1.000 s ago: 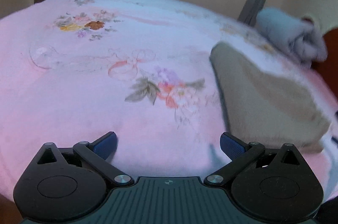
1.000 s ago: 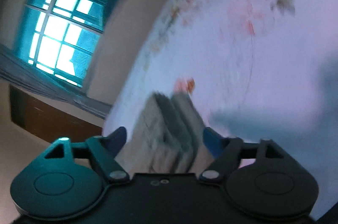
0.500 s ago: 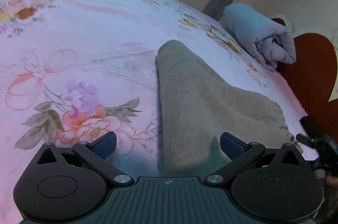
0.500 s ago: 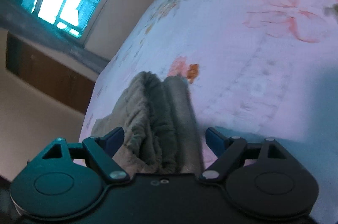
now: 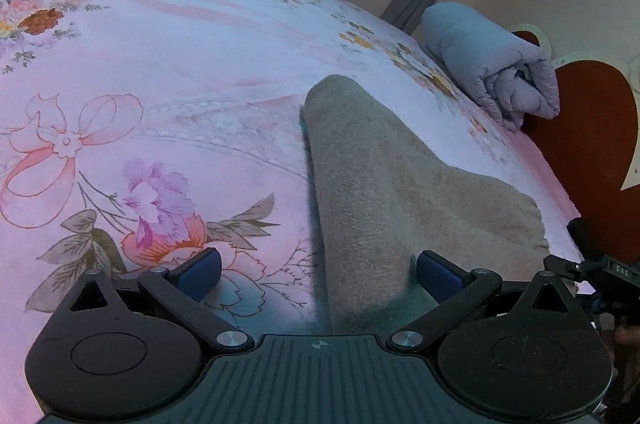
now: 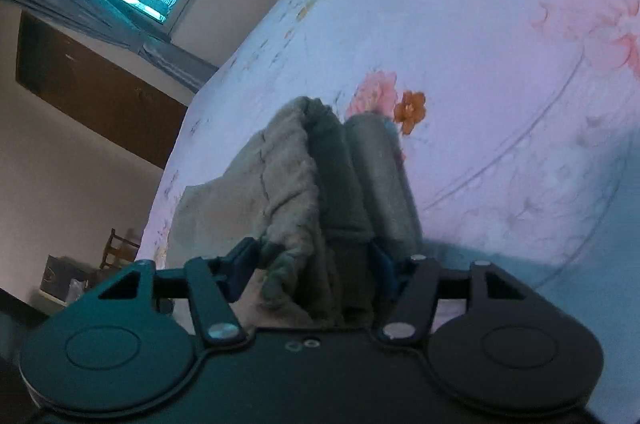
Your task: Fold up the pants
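1. Lying folded lengthwise on the bed (image 5: 168,72), short of the rolled blanket (image 5: 492,64): pants (image 5: 400,184).
2. Closing right tongs (image 6: 312,264) onto the bunched pants layers, pads pressing cloth.
3. Hovering left tongs (image 5: 318,274) agape over the pants' near end.
4. Risking pinching only some layers, dragging the fold apart.

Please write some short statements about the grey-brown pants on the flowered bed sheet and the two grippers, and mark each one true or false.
1. The left gripper has its jaws wide apart with no cloth clamped. True.
2. The right gripper hangs over bare sheet. False: its jaws have just been closing and the bunched edge of the grey-brown fleece pants sits between them.
3. A rolled pale-lilac blanket lies at the far edge of the pink flowered bed sheet. True.
4. The pants are spread out flat at full length. False: they lie folded in layers.
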The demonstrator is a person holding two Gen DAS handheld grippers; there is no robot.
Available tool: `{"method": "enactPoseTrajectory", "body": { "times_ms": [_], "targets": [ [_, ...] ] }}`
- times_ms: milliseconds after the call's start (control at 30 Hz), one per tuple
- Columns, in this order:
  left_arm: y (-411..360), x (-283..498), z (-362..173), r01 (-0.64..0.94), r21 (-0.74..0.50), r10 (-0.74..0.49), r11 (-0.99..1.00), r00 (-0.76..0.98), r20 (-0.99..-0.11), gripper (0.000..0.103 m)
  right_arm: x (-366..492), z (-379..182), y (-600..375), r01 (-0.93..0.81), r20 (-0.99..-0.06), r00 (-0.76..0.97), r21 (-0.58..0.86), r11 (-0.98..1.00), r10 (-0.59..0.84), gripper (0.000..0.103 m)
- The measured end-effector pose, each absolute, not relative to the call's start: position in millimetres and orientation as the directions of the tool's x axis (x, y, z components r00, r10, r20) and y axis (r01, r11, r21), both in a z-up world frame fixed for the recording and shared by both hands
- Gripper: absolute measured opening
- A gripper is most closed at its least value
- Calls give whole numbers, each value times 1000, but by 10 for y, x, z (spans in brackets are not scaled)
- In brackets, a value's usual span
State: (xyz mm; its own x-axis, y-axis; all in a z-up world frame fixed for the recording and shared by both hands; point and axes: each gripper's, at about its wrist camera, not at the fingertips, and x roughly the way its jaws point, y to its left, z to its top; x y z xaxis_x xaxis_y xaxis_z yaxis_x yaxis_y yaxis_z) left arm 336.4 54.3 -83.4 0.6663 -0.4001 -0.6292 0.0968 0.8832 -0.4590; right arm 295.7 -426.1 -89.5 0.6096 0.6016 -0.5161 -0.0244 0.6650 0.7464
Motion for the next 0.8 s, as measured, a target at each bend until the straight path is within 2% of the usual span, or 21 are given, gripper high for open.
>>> {"method": "enactPoseTrajectory", "body": {
  "times_ms": [67, 100, 133, 200, 367, 400, 467, 500, 567, 600, 633, 700, 800],
  "targets": [
    [566, 3349, -830, 100, -459, -403, 883, 664, -630, 103, 2958, -916, -4285, 1, -521, 606, 757, 654, 601, 48],
    [568, 3347, -827, 100, -459, -403, 883, 663, -631, 103, 2940, -899, -4289, -9, -517, 605, 757, 654, 606, 13],
    [564, 3347, -817, 102, -456, -402, 884, 662, -632, 103, 2899, -865, -4298, -37, -487, 608, 772, 635, 627, 8],
    [539, 3351, -798, 106, -445, -397, 889, 663, -635, 103, 2830, -772, -4288, -61, -499, 626, 734, 676, 599, 7],
    [448, 3356, -757, 145, -392, -383, 909, 661, -645, 103, 2733, -936, -4438, -11, -458, 653, 791, 612, 603, 8],
    [417, 3369, -754, 153, -369, -374, 917, 657, -655, 103, 2739, -1007, -4453, 5, -458, 643, 804, 594, 614, 16],
    [376, 3386, -725, 167, -336, -359, 927, 658, -662, 103, 2731, -995, -4513, 2, -425, 660, 826, 564, 620, 20],
    [360, 3392, -711, 177, -325, -357, 929, 656, -665, 103, 2687, -928, -4557, -13, -406, 689, 822, 570, 601, 26],
    [319, 3399, -685, 192, -298, -348, 935, 660, -666, 103, 2628, -829, -4653, -13, -404, 737, 793, 609, 542, 56],
    [301, 3408, -684, 202, -294, -351, 934, 657, -667, 103, 2633, -821, -4699, -7, -404, 745, 791, 612, 531, 83],
    [285, 3421, -688, 206, -295, -356, 933, 653, -669, 103, 2653, -841, -4734, 3, -404, 749, 795, 607, 526, 87],
    [249, 3443, -696, 214, -304, -367, 929, 647, -668, 103, 2766, -923, -4777, 0, -408, 709, 815, 579, 575, 86],
    [162, 3489, -723, 238, -318, -395, 918, 626, -672, 103, 2960, -1042, -4592, -16, -463, 633, 794, 608, 621, 86]
  ]
}}
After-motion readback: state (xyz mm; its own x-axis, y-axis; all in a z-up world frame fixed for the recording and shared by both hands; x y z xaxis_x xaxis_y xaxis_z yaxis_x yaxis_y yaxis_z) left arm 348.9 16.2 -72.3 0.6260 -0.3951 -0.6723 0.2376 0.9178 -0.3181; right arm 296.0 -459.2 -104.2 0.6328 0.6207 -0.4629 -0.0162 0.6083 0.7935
